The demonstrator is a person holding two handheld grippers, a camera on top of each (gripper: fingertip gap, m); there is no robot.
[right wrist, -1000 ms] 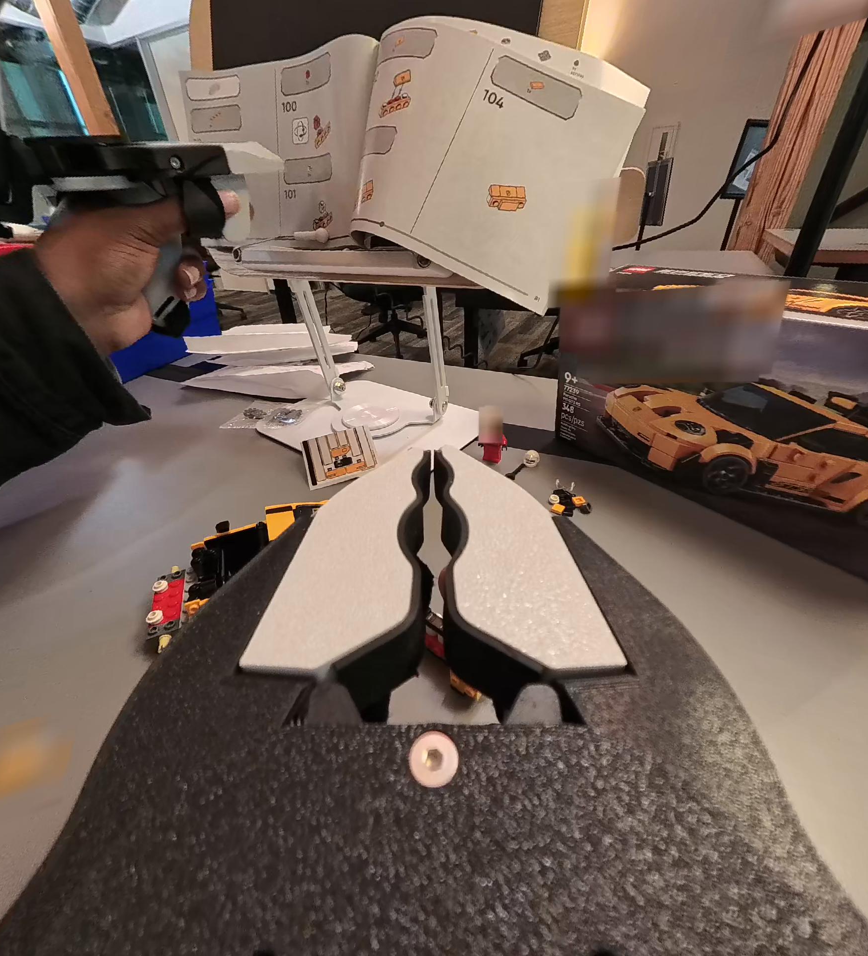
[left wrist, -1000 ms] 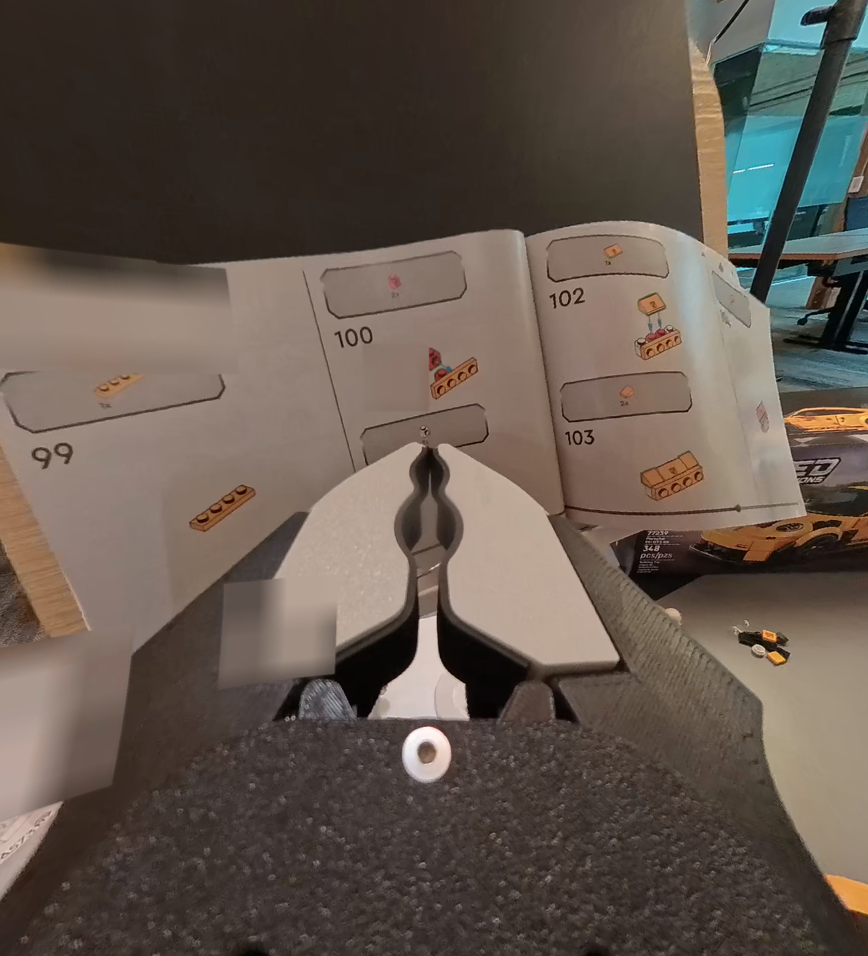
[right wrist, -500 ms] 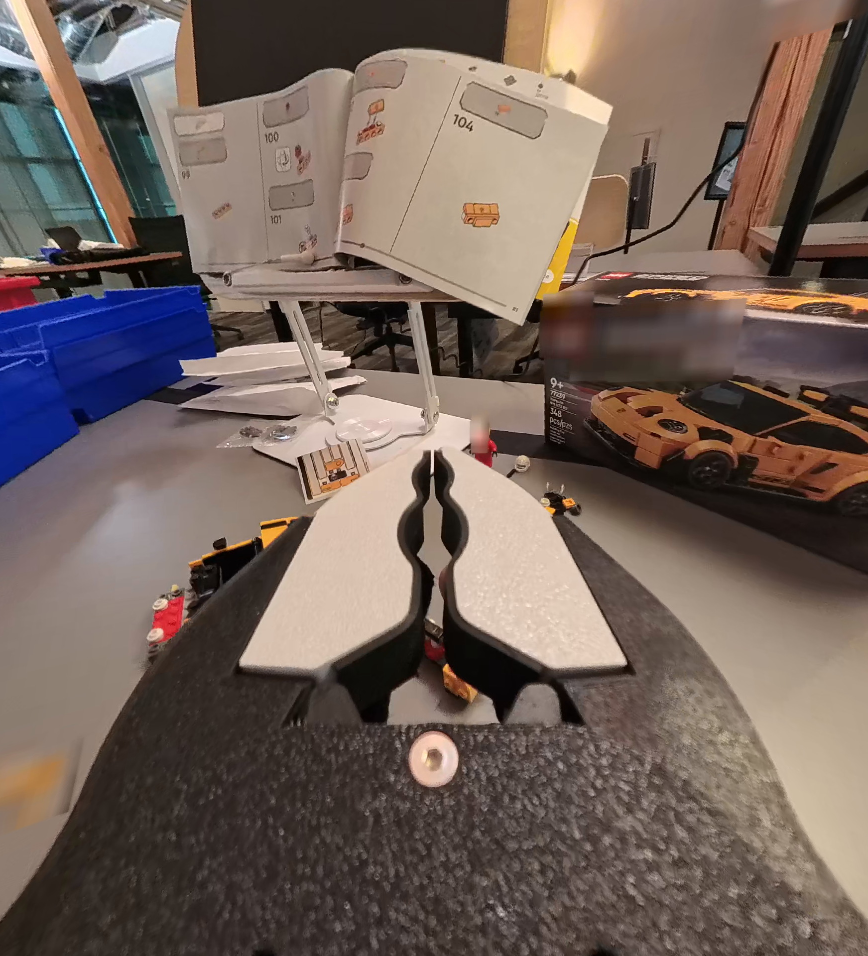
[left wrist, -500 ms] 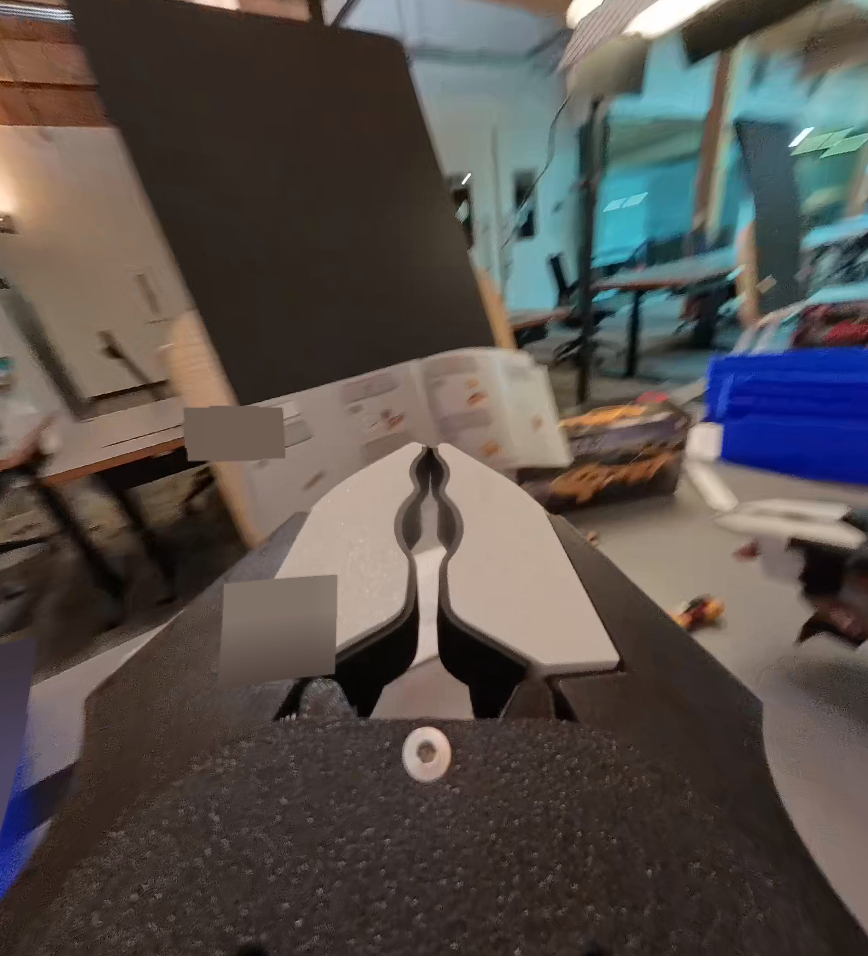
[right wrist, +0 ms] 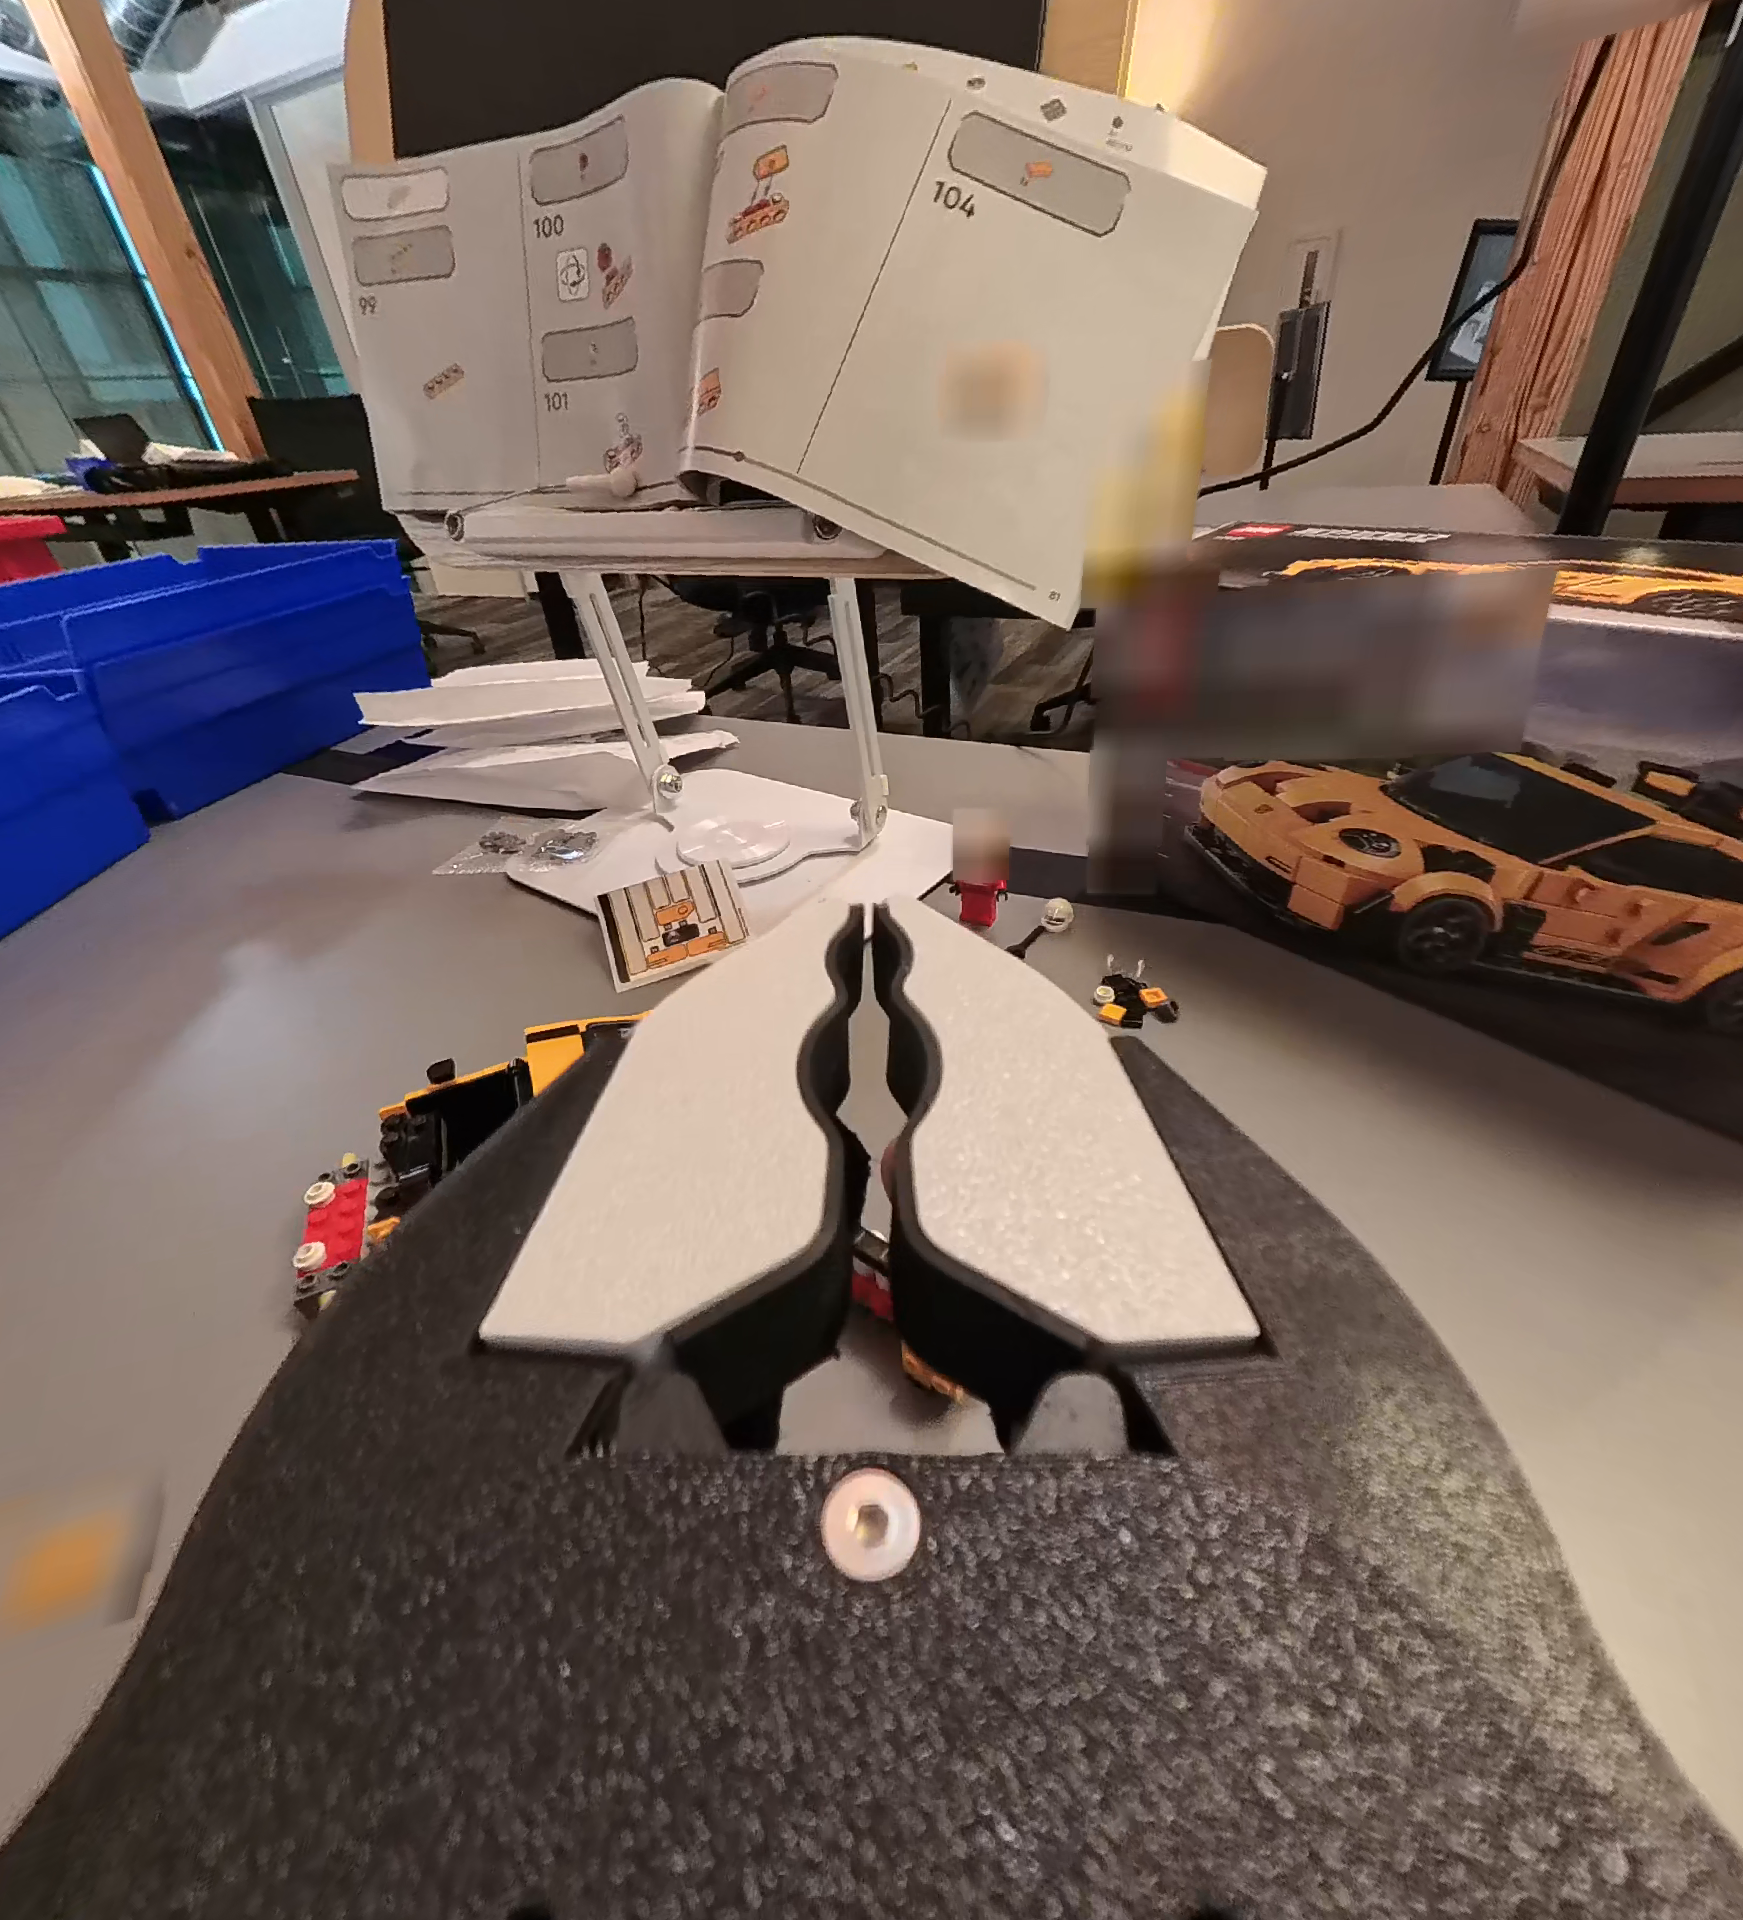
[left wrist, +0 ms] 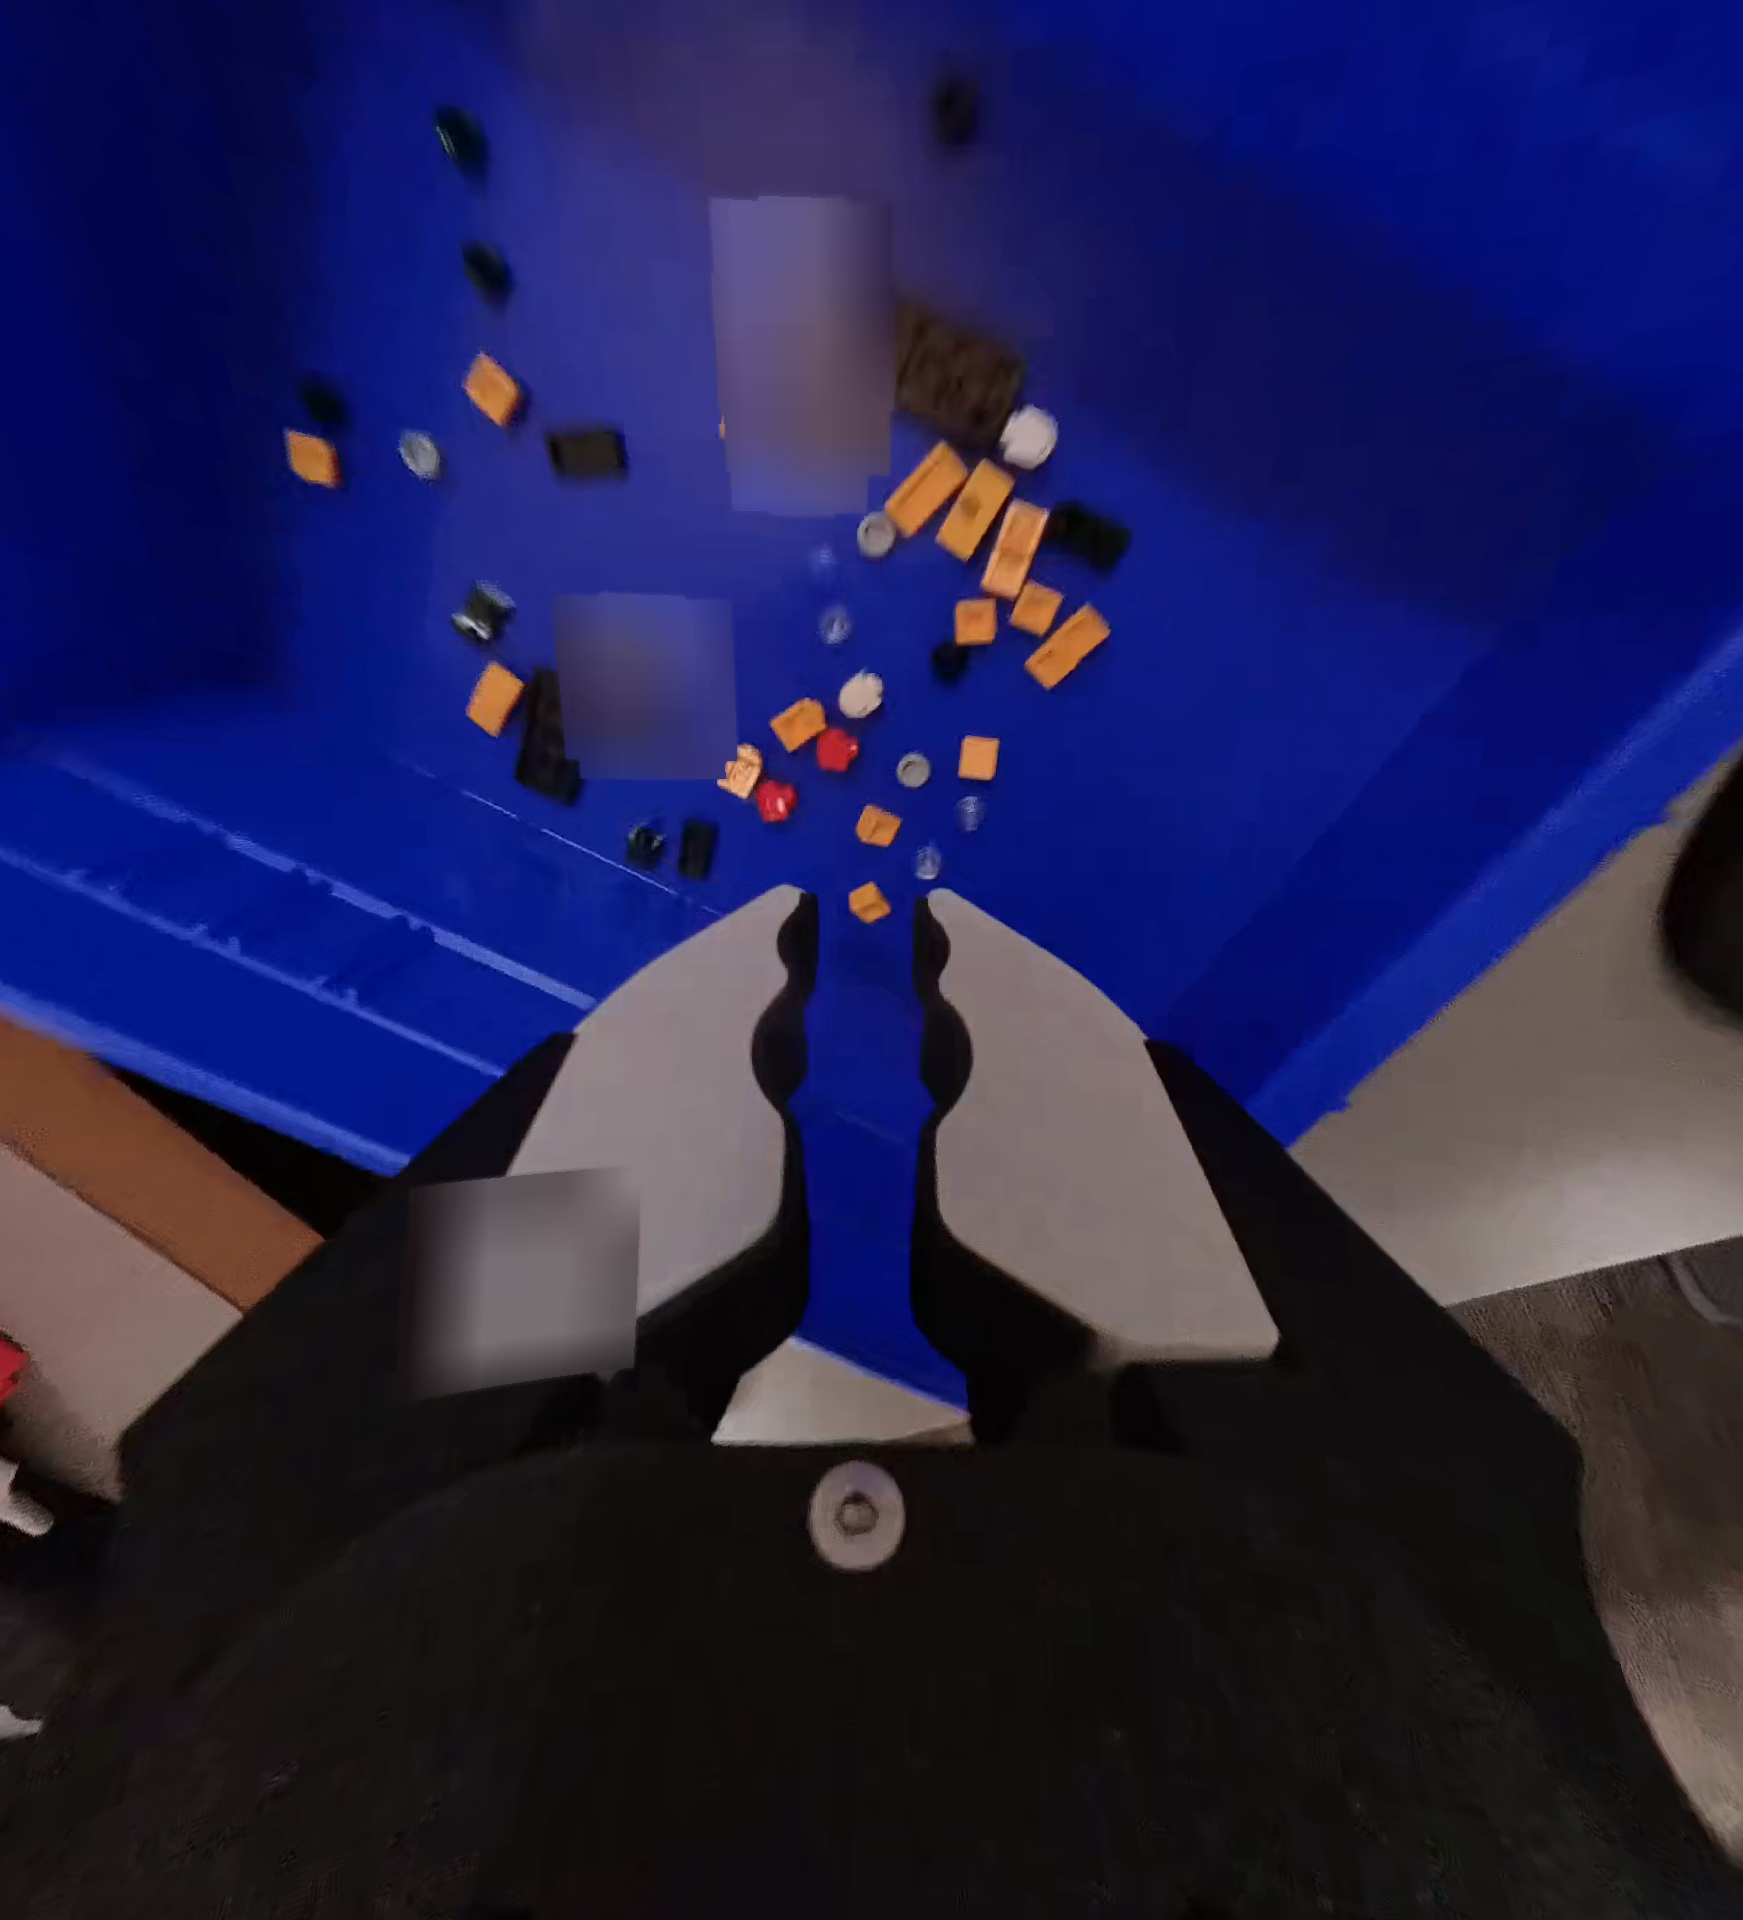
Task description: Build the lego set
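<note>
Your left tongs (left wrist: 865, 902) stand apart over the deep blue plastic bin (left wrist: 1469, 852); a small orange sloped brick (left wrist: 868, 901) lies just beyond the tips. It looks light, hard and slippery, so take it by its flat sides. Red round studs (left wrist: 775, 801) lie near. Your right tongs (right wrist: 869, 914) are together, empty, above the grey counter (right wrist: 171, 1039), beside the half-built orange car (right wrist: 451, 1122).

The right gripper (right wrist: 868, 912) hides most of the part-built car (right wrist: 451, 1117) beneath it.
</note>
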